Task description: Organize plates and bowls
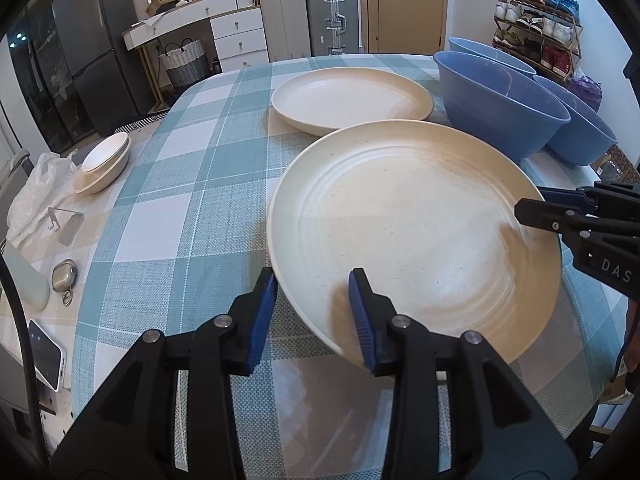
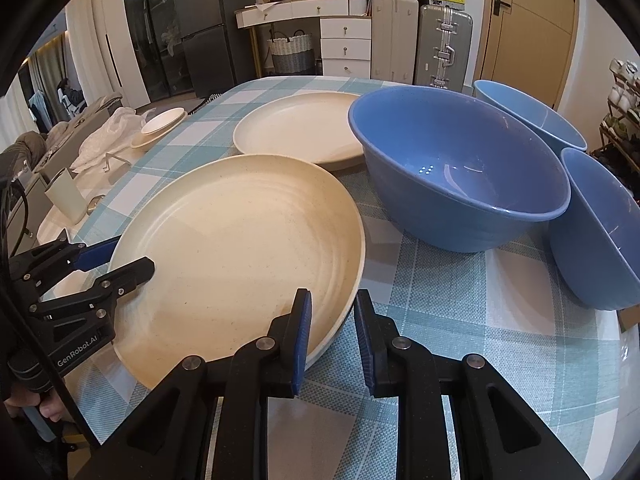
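A big cream plate (image 1: 416,232) (image 2: 240,248) lies close in both views, its far edge overlapping a second cream plate (image 1: 352,98) (image 2: 296,128) behind it. My left gripper (image 1: 313,280) (image 2: 128,264) straddles the near plate's rim; its blue pads stand visibly apart, not pressing on it. My right gripper (image 2: 334,300) (image 1: 532,208) is shut on the opposite rim, one pad inside the plate and one outside. Three blue bowls (image 2: 460,168) (image 2: 528,112) (image 2: 596,232) stand to the right of the plates.
The checked tablecloth (image 1: 192,200) covers the table. Small cream dishes (image 1: 106,160) are stacked at the left edge beside a plastic bag (image 1: 36,188), a metal case (image 1: 64,276) and a phone (image 1: 46,354). Suitcases and drawers stand beyond the far edge.
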Motion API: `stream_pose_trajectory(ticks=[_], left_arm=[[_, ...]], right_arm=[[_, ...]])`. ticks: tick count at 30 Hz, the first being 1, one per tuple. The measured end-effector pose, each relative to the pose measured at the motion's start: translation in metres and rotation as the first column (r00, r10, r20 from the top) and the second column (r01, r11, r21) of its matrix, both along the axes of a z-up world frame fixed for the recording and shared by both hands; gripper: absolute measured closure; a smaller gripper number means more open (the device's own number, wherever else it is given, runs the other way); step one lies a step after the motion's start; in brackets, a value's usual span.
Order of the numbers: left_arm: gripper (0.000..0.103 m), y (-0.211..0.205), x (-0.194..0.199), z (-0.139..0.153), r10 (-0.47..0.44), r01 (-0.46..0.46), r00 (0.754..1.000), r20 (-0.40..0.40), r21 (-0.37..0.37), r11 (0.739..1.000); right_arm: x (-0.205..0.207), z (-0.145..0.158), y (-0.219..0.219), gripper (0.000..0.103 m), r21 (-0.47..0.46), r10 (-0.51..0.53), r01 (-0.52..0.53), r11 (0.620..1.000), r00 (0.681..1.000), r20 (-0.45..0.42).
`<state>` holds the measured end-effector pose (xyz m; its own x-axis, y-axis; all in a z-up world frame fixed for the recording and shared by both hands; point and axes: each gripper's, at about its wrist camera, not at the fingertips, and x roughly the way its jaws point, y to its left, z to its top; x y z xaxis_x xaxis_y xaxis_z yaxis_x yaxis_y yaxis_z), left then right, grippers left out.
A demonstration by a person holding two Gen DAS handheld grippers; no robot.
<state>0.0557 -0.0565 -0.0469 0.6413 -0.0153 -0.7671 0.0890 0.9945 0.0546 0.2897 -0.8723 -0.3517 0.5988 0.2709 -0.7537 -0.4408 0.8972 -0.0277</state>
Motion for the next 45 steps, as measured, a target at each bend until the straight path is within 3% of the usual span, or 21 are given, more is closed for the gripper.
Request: stream_pose_trajectory(ticks=[5, 8, 12, 15, 17, 18, 24, 26, 27, 45], left_arm=[[0.059, 0.001, 0.0, 0.001, -0.011, 0.011, 1.0, -0.006, -0.038, 0.999], [0.047, 0.001, -0.002, 0.004, -0.022, 0.022, 1.0, 0.004, -0.055, 0.998], [0.029, 0.003, -0.003, 0.011, -0.018, 0.019, 1.0, 0.022, -0.059, 0.998], [0.028, 0.008, -0.003, 0.016, -0.002, 0.004, 1.0, 0.025, -0.073, 0.997], [0.027, 0.011, -0.004, 0.019, 0.008, -0.006, 1.0, 0.028, -0.08, 0.997], [0.026, 0.013, -0.004, 0.021, 0.014, -0.011, 0.999, 0.03, -0.088, 0.996], [0.022, 0.022, -0.007, 0.036, 0.03, -0.024, 0.998, 0.05, -0.129, 0.991], [0.014, 0.024, -0.007, 0.042, 0.036, -0.028, 0.998, 0.058, -0.134, 0.991], [0.001, 0.024, -0.008, 0.045, 0.042, -0.033, 0.997, 0.064, -0.134, 0.99], [0.002, 0.029, 0.007, 0.104, 0.069, -0.05, 0.986, 0.153, -0.128, 0.991]], right_arm=[[0.001, 0.0, -0.001, 0.08, 0.002, 0.003, -0.003, 1.0, 1.0, -0.008], [0.002, 0.001, -0.001, 0.074, 0.009, 0.012, -0.012, 1.0, 1.0, -0.013], [0.001, 0.005, -0.002, 0.057, 0.038, 0.023, -0.022, 0.999, 1.0, -0.019], [-0.002, 0.009, -0.001, 0.047, 0.043, 0.034, -0.034, 0.998, 0.999, -0.005], [-0.004, 0.012, 0.0, 0.033, 0.047, 0.039, -0.039, 0.998, 0.999, 0.003], [-0.006, 0.015, 0.0, 0.02, 0.052, 0.044, -0.045, 0.998, 0.999, 0.012], [-0.015, 0.034, 0.0, 0.01, 0.064, 0.066, -0.07, 0.996, 0.996, 0.061], [-0.015, 0.039, 0.0, 0.003, 0.067, 0.073, -0.077, 0.995, 0.995, 0.065], [-0.016, 0.041, 0.0, 0.001, 0.07, 0.075, -0.08, 0.994, 0.995, 0.068], [-0.005, 0.122, 0.004, 0.001, 0.107, 0.121, -0.141, 0.984, 0.976, 0.181]])
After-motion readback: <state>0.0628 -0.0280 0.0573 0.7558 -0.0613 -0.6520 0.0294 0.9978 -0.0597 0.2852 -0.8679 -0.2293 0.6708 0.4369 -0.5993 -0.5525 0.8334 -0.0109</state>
